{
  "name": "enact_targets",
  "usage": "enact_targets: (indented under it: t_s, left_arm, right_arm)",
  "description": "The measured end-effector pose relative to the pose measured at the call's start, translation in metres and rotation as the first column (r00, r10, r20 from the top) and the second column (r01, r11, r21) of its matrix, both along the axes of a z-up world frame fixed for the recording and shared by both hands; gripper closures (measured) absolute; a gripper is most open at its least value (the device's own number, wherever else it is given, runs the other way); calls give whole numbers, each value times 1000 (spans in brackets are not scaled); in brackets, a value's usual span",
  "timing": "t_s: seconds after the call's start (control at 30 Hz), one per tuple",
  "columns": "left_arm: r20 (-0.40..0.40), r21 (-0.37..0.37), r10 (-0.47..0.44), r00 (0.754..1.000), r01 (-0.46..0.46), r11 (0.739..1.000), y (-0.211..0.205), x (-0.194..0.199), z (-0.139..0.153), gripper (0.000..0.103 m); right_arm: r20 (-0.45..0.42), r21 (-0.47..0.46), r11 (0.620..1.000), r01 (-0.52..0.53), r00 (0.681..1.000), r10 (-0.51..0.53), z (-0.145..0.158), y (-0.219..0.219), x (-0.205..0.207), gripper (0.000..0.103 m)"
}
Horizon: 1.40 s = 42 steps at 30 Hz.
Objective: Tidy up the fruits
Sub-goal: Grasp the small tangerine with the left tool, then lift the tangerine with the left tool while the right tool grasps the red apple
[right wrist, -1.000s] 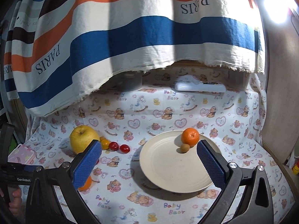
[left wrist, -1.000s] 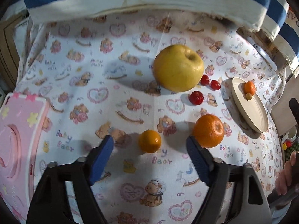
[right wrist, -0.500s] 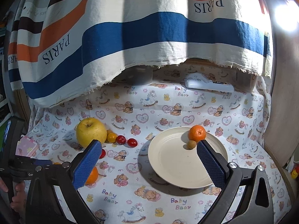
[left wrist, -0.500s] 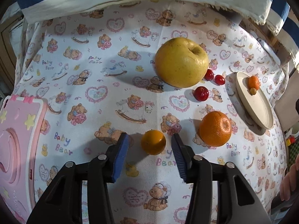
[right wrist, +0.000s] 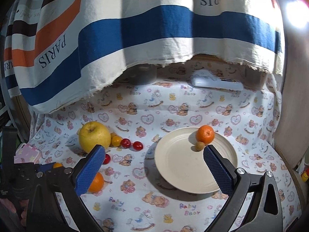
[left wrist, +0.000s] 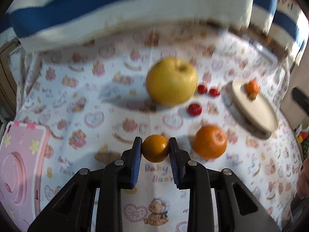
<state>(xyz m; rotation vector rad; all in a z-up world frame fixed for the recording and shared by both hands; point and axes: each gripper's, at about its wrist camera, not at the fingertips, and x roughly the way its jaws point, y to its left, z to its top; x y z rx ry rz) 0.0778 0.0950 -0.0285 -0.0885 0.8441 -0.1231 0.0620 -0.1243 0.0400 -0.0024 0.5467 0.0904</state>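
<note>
My left gripper [left wrist: 155, 145] has its blue pads pressed on both sides of a small orange fruit [left wrist: 155, 148] low over the bear-print cloth, its jaws still closing. A larger orange [left wrist: 210, 142] lies just to its right. Behind are a yellow apple [left wrist: 171, 81] and red cherry tomatoes [left wrist: 194, 109]. In the right wrist view, my right gripper [right wrist: 154, 150] hangs open and empty over the near side of a cream plate [right wrist: 185, 174]. The plate holds an orange [right wrist: 205, 133] and a small brown fruit [right wrist: 199, 145]. The left gripper [right wrist: 52, 166] shows at that view's left edge.
A pink box [left wrist: 19, 164] lies at the left of the cloth. A striped "PARIS" cloth [right wrist: 135, 38] hangs over the back, with a white device [right wrist: 217, 82] under it. A person's hand [left wrist: 303, 179] is at the right edge.
The left jaws have come together from wide open onto the small orange fruit. The right gripper has stayed open and nearly still.
</note>
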Motion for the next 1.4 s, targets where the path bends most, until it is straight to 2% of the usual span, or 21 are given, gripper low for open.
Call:
enact_targets:
  t_s: [0.07,0.13,0.2,0.33,0.43,0.53,0.6,0.67,1.0,1.4]
  left_arm:
    - [65,-8,20,998,-20,1000,7,-4,9,76]
    - [118,-13,50,992,-49,999,12,-7,14,76]
    - [147,-19,65,987,-63,998,15,-6,15,76]
    - [163,-15,91,982,-90,996,19,0,12,76]
    - [163,-2,120,979,-121,993,23,2,8,76]
    - [140,-25,172,975,-170,985,30,6,4,76]
    - [130,-48,222,966,-217,975,36,6,0,76]
    - [125,-52,248,961,-244,968,40,5,-3,76]
    - [142,-17,220,965,-220,975,29,4,-1,76]
    - [142,-29,227,964,-225,974,33,5,1,76]
  right_arm:
    - [-44,-17,1000,-3,999,2,1,12,10,1]
    - [-129,-13,999,-34,991,32,-3,25,23,1]
    - [-177,6,998,-57,983,57,-9,37,32,2]
    - [-239,-9,991,-136,962,130,-24,68,46,9]
    - [-290,-27,982,-187,942,171,-39,86,57,19]
    - [-342,-27,978,-208,921,187,-55,97,71,28]
    - [-361,-42,976,-212,915,183,-63,103,79,39]
    - [-369,-54,975,-215,912,180,-71,107,87,42]
    - [-429,-50,968,-247,880,203,-101,121,112,64]
    - [-451,-53,969,-241,872,192,-114,124,121,74]
